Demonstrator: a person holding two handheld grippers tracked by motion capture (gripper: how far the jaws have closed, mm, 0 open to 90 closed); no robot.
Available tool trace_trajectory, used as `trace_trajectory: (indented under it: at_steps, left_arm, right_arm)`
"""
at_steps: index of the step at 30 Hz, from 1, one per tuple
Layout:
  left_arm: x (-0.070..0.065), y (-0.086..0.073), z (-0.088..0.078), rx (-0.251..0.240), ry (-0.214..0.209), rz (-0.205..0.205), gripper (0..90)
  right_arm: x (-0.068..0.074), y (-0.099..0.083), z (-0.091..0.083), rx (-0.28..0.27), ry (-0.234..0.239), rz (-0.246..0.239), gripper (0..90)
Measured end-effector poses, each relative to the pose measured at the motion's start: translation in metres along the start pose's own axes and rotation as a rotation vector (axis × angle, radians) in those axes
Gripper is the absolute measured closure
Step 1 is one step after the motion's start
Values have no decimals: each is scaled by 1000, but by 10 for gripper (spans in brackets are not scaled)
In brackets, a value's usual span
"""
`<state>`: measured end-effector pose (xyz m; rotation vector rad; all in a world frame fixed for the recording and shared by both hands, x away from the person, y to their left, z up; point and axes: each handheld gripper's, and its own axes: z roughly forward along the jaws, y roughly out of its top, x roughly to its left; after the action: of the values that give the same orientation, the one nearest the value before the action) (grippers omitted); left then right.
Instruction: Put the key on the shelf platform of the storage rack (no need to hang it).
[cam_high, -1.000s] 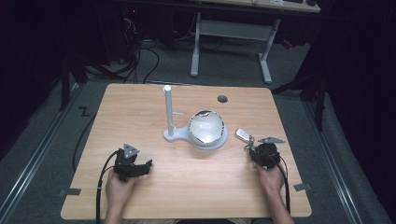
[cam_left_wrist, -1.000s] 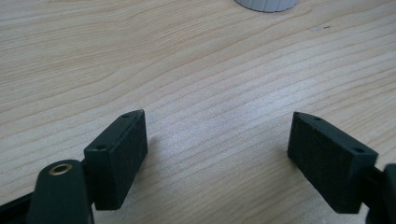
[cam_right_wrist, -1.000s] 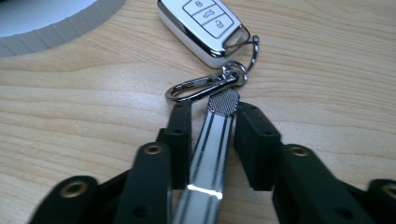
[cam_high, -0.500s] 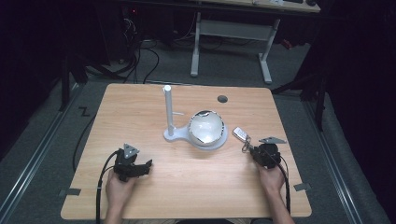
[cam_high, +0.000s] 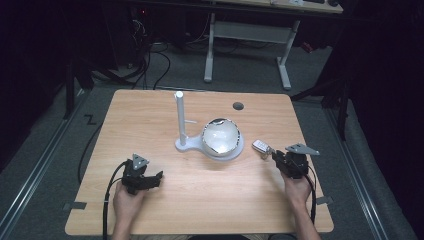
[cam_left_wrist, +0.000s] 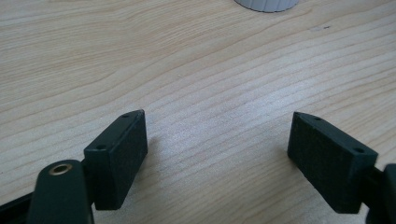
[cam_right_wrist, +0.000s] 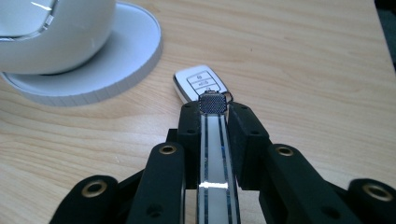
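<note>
The right gripper (cam_right_wrist: 215, 122) has squeezed shut on the strap of the car key (cam_right_wrist: 201, 84), just beside the white stand (cam_high: 210, 147). The grab looks done; hanging the key is left. The left gripper (cam_left_wrist: 219, 154) waits wide open

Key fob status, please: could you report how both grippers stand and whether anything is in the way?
Right gripper shut on key fob's strap; key fob hangs ahead. Left gripper open, holding nothing. White stand close beside the fob.
</note>
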<state>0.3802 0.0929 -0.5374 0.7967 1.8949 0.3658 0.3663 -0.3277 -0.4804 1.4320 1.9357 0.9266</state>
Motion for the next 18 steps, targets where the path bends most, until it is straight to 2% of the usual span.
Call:
trace_trajectory:
  at_steps: [4, 12, 16, 18]
  left_arm:
    - [0, 0, 0, 0, 0, -1, 203]
    - [0, 0, 0, 0, 1, -3, 204]
    - [0, 0, 0, 0, 1, -3, 204]
    - [0, 0, 0, 0, 1, -3, 204]
  right_arm:
    - [0, 5, -14, -52, 9, -13, 763]
    - [-4, 15, -36, -91, 53, -11, 763]
    - [-3, 16, -41, -97, 68, -12, 763]
    - [-3, 17, -44, -103, 92, -1, 763]
